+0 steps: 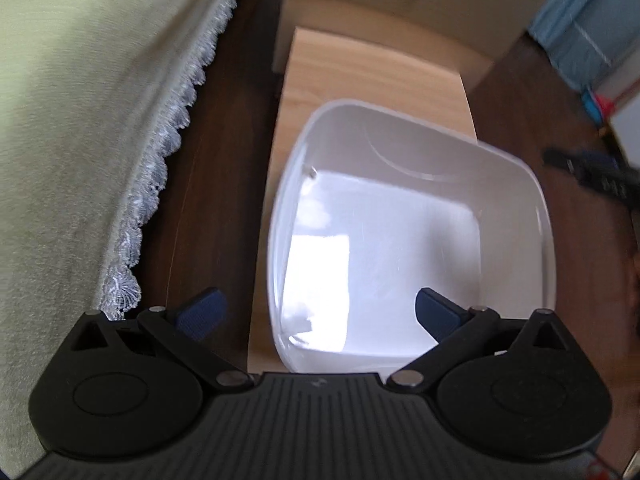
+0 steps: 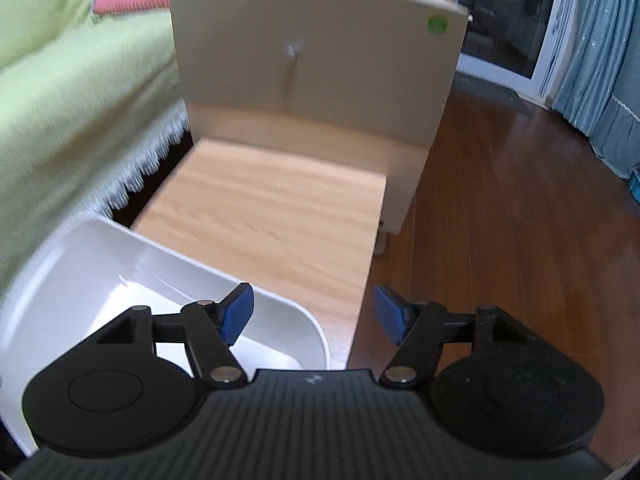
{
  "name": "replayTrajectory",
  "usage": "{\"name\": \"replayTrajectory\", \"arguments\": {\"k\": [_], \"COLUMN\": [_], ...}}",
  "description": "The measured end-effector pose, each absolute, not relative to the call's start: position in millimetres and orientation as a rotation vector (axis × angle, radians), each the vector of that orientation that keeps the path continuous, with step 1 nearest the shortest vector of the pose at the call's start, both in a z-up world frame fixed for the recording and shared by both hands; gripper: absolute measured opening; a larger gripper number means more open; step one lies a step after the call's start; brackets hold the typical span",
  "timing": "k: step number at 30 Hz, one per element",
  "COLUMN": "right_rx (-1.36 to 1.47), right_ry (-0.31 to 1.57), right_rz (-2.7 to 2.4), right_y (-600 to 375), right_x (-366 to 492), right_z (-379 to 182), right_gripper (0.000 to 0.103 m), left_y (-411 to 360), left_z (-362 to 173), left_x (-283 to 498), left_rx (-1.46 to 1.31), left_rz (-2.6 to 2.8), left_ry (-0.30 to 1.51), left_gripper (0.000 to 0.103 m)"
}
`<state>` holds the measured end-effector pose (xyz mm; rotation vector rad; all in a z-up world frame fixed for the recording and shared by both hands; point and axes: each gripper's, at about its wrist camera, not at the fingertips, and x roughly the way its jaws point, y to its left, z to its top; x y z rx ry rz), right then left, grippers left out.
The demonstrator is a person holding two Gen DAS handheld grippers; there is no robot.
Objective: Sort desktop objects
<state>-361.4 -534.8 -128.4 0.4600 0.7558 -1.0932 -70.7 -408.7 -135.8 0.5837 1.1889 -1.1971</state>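
Observation:
A white plastic bin (image 1: 400, 220) sits on a small light-wood table (image 1: 360, 68), and nothing shows inside it. My left gripper (image 1: 320, 314) hovers open above the bin's near rim, holding nothing. In the right wrist view the bin (image 2: 120, 272) is at the lower left of the table (image 2: 272, 216). My right gripper (image 2: 314, 314) is open and empty above the bin's right corner and the table's right edge. The other gripper shows as a dark shape (image 1: 592, 172) at the right of the left wrist view.
A green sofa cover with a lace fringe (image 1: 100, 140) runs along the table's left side. A beige cabinet panel (image 2: 312, 64) stands upright behind the table. Dark wood floor (image 2: 520, 240) lies to the right, with blue curtains (image 2: 600, 60) beyond.

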Motion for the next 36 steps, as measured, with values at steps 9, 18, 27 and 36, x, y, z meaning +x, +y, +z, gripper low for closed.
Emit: {"name": "replayTrajectory", "arguments": {"k": [9, 18, 27, 36], "right_rx": [0.632, 0.793, 0.763, 0.559], "right_ry": [0.859, 0.925, 0.943, 0.832], "right_rz": [-1.089, -1.056, -1.056, -1.077], "right_y": [-485.3, -458.4, -478.3, -469.8], "right_x": [-378.8, -388.3, -384.7, -368.7], "right_z": [-145.5, -187.8, -186.5, -121.0], "right_gripper": [0.075, 0.01, 0.018, 0.054], "left_y": [-401.6, -413.5, -407.7, -367.0], "left_z": [-149.0, -160.7, -150.5, -55.8], "left_x": [-73.6, -96.6, -91.8, -54.8], "left_rx": [0.646, 0.804, 0.768, 0.41], "left_rz": [-1.202, -1.261, -1.254, -1.212], "left_ry": [1.23, 1.202, 1.182, 0.95], "left_gripper": [0.103, 0.103, 0.103, 0.103]}}
